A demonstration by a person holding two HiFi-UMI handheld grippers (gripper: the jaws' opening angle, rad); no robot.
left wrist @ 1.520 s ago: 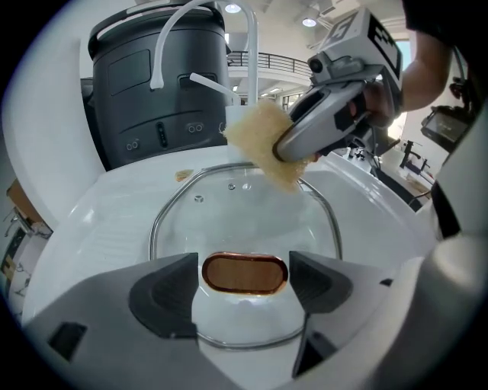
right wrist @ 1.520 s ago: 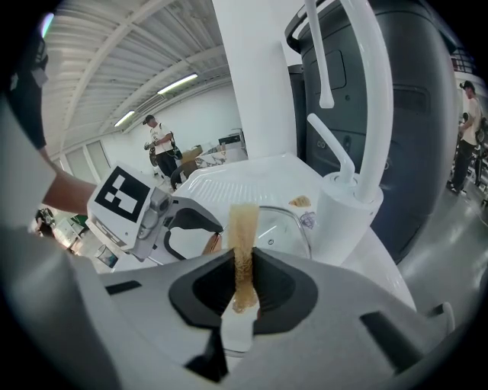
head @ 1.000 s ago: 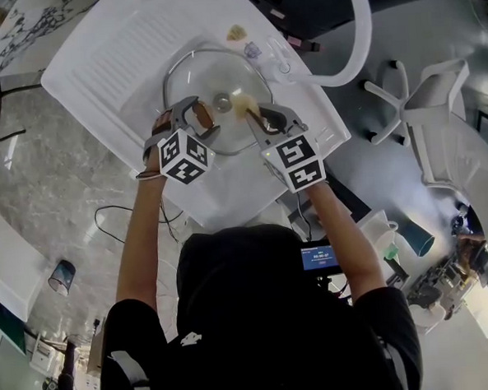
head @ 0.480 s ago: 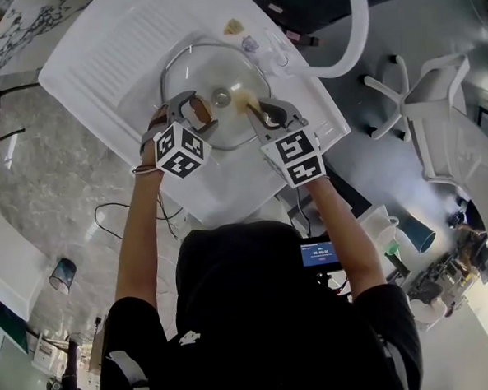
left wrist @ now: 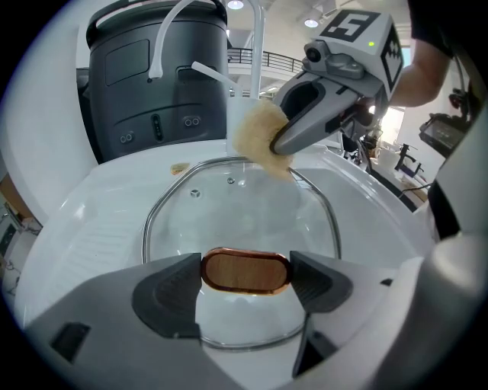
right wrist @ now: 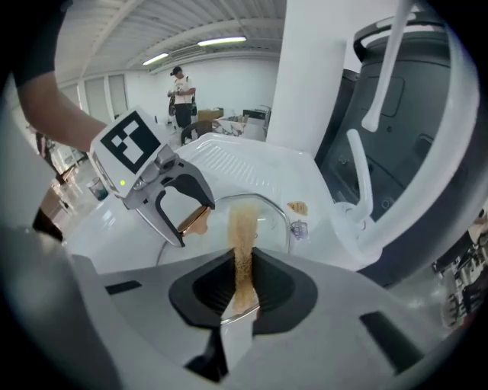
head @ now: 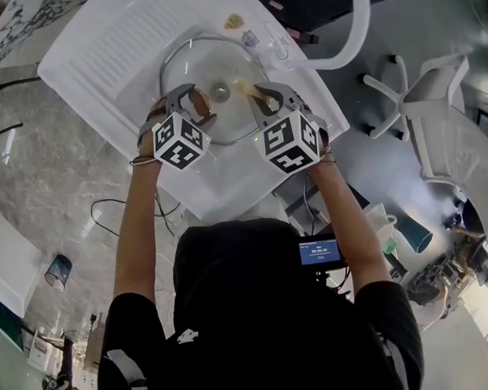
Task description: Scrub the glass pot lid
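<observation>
White sink (head: 108, 54), round glass lid (head: 209, 64), sponge (left wrist: 258, 139)

Head view: left gripper (head: 195, 104) and right gripper (head: 260, 97) hide the lid's (head: 218, 64) near rim and most of the sponge (head: 242, 85); the faucet (head: 358, 39) runs off the top — two bits (head: 233, 22) beyond, too small to name.

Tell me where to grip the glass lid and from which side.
Take the lid by its oval wooden handle, coming straight at the handle's face with one jaw on each rounded end, as the left tongs do. The glass dome is smooth and its rim thin, so the raised handle likely gives the surest hold.
</observation>
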